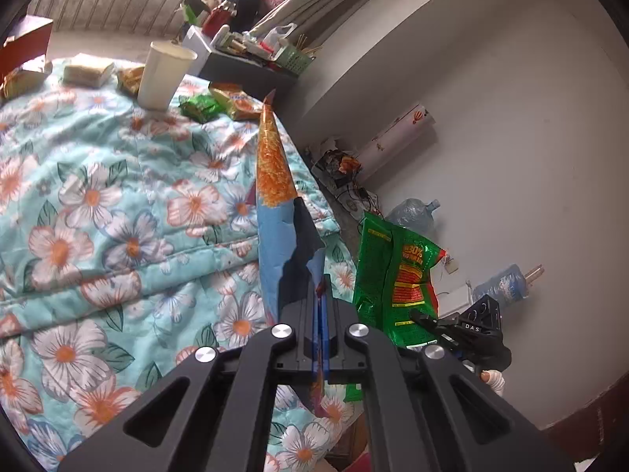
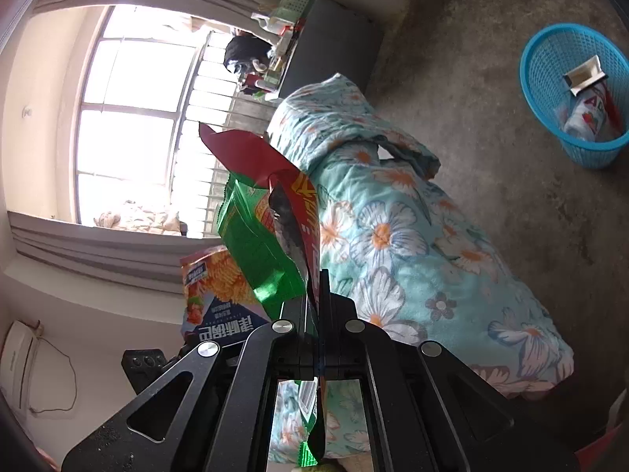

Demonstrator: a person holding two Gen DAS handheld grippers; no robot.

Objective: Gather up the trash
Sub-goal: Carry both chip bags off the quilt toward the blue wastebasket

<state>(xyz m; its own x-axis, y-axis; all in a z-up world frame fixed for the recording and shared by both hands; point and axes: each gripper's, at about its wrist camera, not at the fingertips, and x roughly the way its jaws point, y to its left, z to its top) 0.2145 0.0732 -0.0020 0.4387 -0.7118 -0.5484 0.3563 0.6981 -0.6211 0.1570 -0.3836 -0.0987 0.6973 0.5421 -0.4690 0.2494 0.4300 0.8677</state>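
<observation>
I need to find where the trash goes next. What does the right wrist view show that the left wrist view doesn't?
Only the right wrist view shows the blue basket on the floor, with trash already in it, and the window.

Only the left wrist view shows the paper cup and small wrappers on the bed.

Both show the floral quilt, the green snack bag in the right gripper, and the blue snack bag in the left gripper.

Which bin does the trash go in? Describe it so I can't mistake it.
Start at the bed with the floral quilt and look across the bare grey floor beside it. There stands a round blue basket with lattice walls, already holding a small carton and a wrapper. It is the only open container on that stretch of floor.
</observation>
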